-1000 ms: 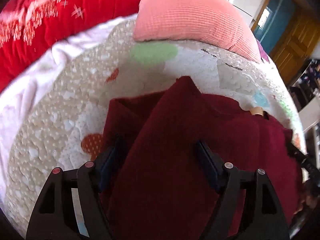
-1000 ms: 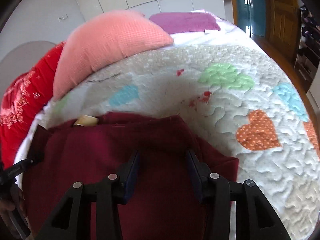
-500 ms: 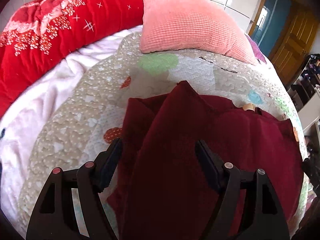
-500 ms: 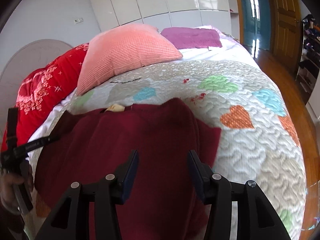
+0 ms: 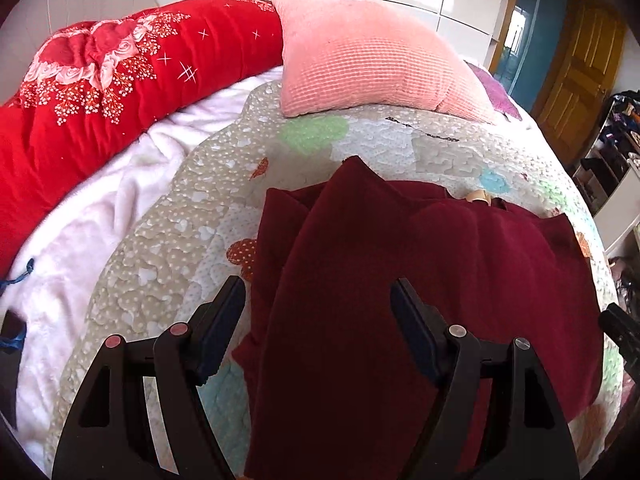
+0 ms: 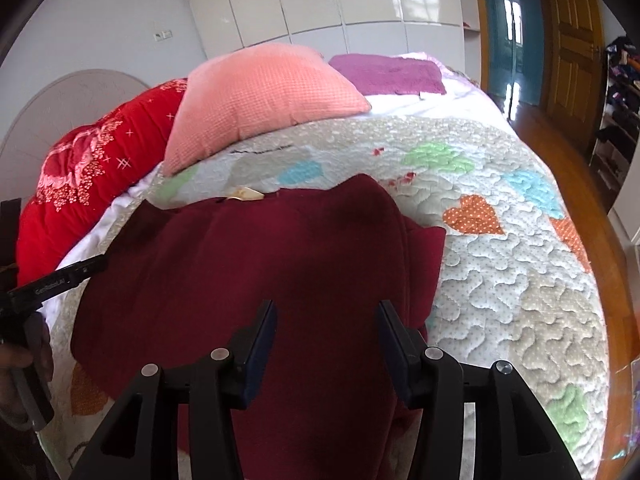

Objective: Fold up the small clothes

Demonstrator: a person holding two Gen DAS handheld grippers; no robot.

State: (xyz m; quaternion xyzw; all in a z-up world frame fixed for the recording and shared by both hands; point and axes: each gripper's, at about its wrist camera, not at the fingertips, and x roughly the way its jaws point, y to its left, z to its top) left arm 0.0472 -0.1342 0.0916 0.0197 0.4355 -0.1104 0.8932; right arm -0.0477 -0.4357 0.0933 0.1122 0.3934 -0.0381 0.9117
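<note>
A dark red garment (image 5: 400, 248) lies flat on the heart-patterned quilt (image 5: 168, 232), its sides folded inward and a tan neck label (image 5: 478, 197) at its far edge. My left gripper (image 5: 318, 286) hovers over the garment's left part, jaws wide open, pads clear of the cloth. In the right wrist view the same garment (image 6: 260, 248) fills the centre. My right gripper (image 6: 327, 306) hangs open above its right part with nothing pinched. The left gripper's body and the hand holding it show at that view's left edge.
A pink pillow (image 5: 368, 56) and a red flowered duvet (image 5: 100, 92) lie at the head of the bed. A purple towel (image 6: 388, 74) sits beyond the pillow. The quilt (image 6: 500, 272) runs bare to the right, with wooden floor (image 6: 532, 120) and doors past the bed's edge.
Both grippers have drawn back and up from the garment, so more of the bed shows. The garment stays lying on the quilt.
</note>
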